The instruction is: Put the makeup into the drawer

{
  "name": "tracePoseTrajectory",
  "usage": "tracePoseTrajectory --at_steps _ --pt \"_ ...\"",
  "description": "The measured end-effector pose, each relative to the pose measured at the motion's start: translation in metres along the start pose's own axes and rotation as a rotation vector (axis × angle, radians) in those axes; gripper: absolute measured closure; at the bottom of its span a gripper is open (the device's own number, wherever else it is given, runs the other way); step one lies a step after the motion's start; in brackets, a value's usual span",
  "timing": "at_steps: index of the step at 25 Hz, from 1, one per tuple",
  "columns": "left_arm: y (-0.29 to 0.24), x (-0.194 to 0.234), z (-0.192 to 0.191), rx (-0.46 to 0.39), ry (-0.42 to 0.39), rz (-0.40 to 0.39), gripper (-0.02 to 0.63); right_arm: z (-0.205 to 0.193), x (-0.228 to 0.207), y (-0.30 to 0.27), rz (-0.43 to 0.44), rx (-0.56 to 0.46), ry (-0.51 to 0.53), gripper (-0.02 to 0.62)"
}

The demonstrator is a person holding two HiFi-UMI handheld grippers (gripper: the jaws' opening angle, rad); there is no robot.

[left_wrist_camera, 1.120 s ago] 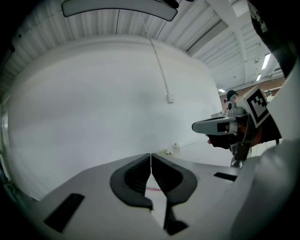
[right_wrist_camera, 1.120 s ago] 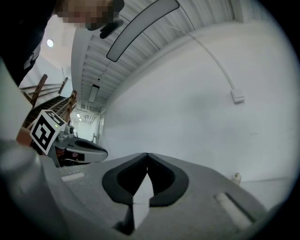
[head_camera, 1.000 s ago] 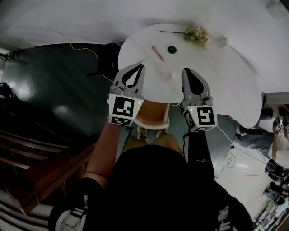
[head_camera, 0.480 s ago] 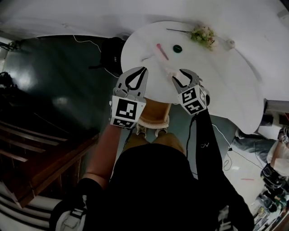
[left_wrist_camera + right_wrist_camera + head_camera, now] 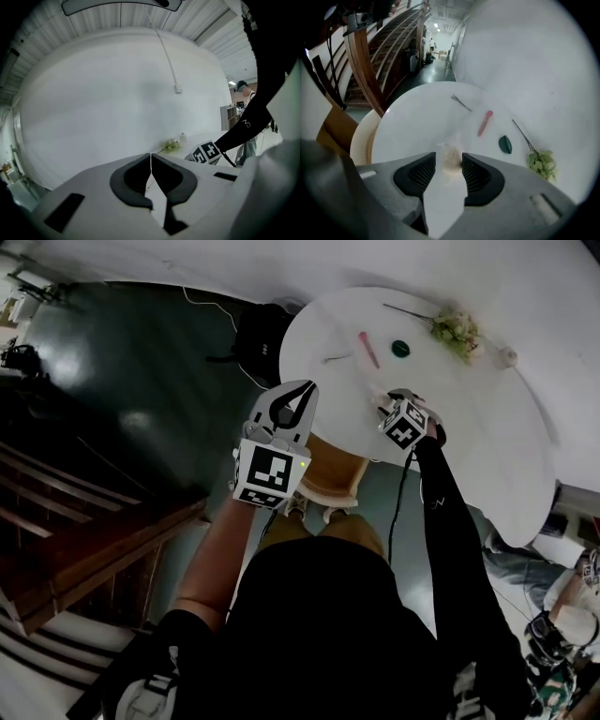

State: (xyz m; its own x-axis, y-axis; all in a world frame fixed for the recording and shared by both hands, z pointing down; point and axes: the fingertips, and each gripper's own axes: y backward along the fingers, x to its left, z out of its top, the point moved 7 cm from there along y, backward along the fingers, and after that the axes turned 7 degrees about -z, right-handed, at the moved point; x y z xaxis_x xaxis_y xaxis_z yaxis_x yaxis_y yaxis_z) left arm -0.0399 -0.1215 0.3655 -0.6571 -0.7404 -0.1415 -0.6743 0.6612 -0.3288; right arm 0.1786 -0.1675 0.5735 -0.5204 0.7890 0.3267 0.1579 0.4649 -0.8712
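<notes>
The right gripper (image 5: 449,161), jaws just opened wide, straddles a small pale makeup piece (image 5: 451,157) on the white table (image 5: 412,122), not yet pinched; a pink tube (image 5: 483,123) lies at its one o'clock. An off-centre close could flick the piece away. The left gripper (image 5: 151,157) is closed, empty.

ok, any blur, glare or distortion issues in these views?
Head view: white table blown out against a dark floor, fisheye bend at the edges. Left gripper view: wall bows strongly, black vignette corners. Right gripper view: nearest pale item is soft; pink tube reads clearer.
</notes>
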Motion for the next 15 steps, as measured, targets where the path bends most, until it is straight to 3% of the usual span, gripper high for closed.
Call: tracePoseTrajectory --at_steps 2,5,8,10,15 --pt "0.004 0.002 -0.005 0.016 0.004 0.015 0.595 -0.004 -0.003 -0.010 -0.015 0.029 0.041 0.436" --pt "0.011 0.007 -0.010 0.031 0.020 0.046 0.595 -0.004 -0.005 -0.016 -0.020 0.066 0.125 0.500" --pt "0.014 0.011 -0.011 0.029 0.028 0.065 0.595 0.000 -0.009 -0.009 -0.029 0.052 0.134 0.520" --pt "0.012 0.013 -0.009 0.022 0.026 0.069 0.595 0.002 -0.016 0.004 -0.069 -0.007 0.056 0.522" --pt "0.008 0.015 -0.006 -0.010 0.047 0.050 0.595 0.020 -0.016 0.074 -0.183 -0.294 -0.307 0.522"
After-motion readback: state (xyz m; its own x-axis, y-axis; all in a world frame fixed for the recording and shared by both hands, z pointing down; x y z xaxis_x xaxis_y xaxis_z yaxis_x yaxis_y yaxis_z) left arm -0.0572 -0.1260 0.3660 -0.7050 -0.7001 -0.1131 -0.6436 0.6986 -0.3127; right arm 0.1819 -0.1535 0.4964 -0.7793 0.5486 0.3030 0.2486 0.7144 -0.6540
